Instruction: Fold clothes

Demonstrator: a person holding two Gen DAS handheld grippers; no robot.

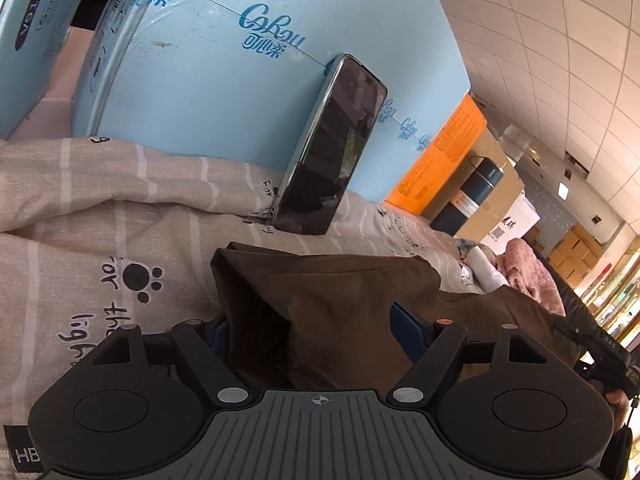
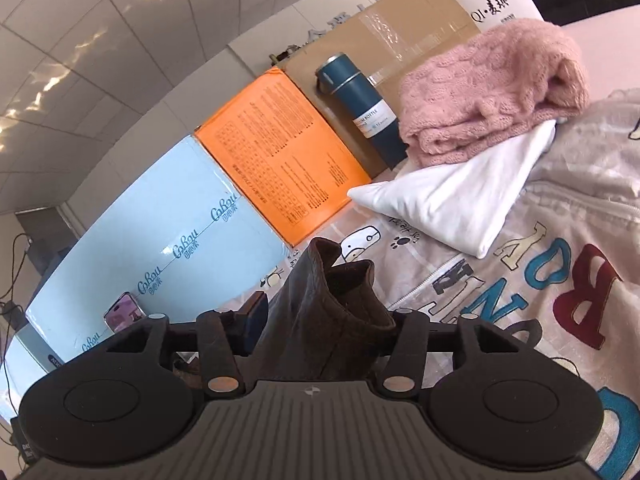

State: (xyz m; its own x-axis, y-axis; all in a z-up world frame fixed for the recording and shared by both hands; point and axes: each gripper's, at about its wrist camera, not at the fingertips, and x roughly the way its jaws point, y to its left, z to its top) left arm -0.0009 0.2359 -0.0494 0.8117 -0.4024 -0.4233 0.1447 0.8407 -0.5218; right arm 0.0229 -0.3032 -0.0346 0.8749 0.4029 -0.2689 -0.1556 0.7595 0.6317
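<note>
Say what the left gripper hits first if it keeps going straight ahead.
Probably the phone propped against the light blue box. The left gripper already holds the brown garment; depth beyond is unclear.

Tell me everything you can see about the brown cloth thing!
The brown garment is dark, matte, woven-looking fabric, bunched and creased, with a hemmed edge standing up in the right wrist view. Both the left gripper and right gripper pinch it. It hangs just above a beige paw-print bedsheet, not yet folded flat.
</note>
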